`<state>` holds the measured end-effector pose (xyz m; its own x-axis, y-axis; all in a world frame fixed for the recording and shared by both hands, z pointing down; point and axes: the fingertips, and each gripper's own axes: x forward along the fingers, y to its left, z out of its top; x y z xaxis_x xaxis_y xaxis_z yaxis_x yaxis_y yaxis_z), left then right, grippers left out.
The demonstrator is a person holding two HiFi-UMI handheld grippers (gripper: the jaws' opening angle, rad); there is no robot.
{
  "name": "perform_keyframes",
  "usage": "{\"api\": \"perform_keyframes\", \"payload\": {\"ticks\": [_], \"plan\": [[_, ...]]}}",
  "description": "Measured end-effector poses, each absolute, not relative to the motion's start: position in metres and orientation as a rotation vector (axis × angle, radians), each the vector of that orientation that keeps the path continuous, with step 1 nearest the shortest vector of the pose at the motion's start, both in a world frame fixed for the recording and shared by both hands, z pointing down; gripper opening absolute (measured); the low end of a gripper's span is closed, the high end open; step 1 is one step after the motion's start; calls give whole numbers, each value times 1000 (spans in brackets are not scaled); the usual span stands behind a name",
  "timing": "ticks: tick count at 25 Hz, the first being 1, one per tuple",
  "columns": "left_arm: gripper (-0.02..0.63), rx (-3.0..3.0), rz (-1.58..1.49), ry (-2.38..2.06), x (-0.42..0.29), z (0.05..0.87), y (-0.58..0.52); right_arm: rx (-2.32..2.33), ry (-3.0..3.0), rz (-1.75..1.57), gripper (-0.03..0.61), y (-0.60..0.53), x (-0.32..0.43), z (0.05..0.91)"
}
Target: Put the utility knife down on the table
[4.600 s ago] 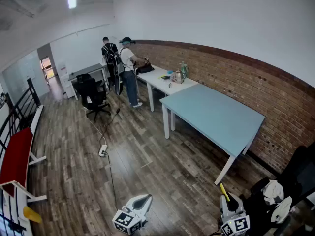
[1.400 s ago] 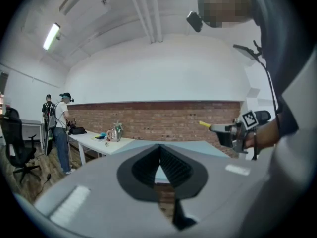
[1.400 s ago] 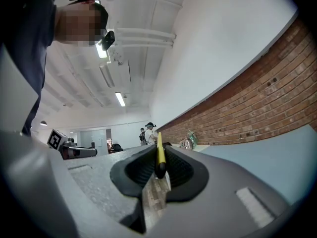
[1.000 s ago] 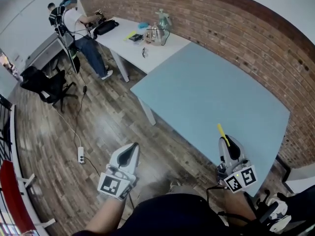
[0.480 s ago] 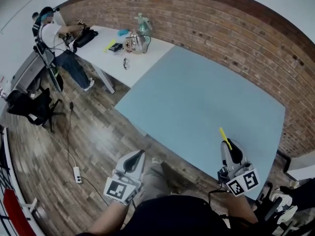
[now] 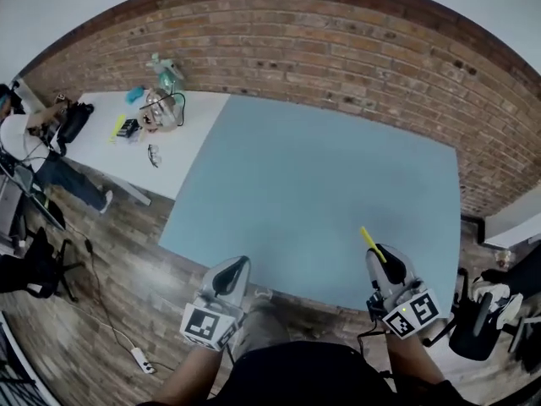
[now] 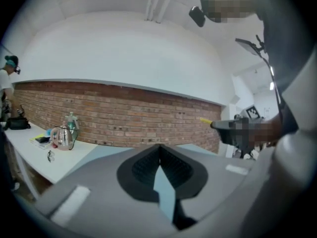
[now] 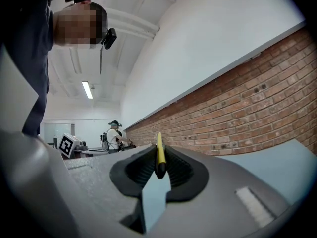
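Note:
The yellow utility knife (image 6: 370, 242) sticks out forward from my right gripper (image 6: 380, 256), which is shut on it above the near edge of the light blue table (image 6: 321, 167). In the right gripper view the knife (image 8: 159, 152) stands upright between the dark pads, with the table (image 8: 277, 157) beyond. My left gripper (image 6: 232, 269) hangs just in front of the table's near edge. Its jaws are shut with nothing in them (image 7: 159, 150). The left gripper view also shows the right gripper (image 7: 233, 128) with the knife's yellow tip (image 7: 204, 120).
A brick wall (image 6: 338, 49) runs behind the table. A white table (image 6: 101, 142) adjoins on the left, carrying a glass kettle (image 6: 161, 108), a spray bottle and small items. A person (image 6: 25, 142) works at its far end. Black chairs stand at left (image 6: 34, 269) and right (image 6: 482, 320).
Both grippers have come forward to the blue table. The knife in the right gripper now hangs over the table's near edge. The left gripper has swung in from the wooden floor.

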<state>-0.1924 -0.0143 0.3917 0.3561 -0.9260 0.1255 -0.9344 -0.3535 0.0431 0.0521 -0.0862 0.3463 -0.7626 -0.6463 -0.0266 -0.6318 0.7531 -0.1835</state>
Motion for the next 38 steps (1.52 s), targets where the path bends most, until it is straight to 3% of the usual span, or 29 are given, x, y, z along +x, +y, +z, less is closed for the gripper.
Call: {"api": "perform_keyframes", "payload": {"ticks": [14,23,38], "plan": [[-12,2698,141,-1286,-261,391,-143,-1392,2753,-285,54,-149,-29,358],[-11,2801,176,-1068,-236,377,-172,-1481,2739,-157,54,-146,-38,314],[-11,2885,127,-1139,-184,346,-201,-1511,2646,-142,54,-164,30,298]]}}
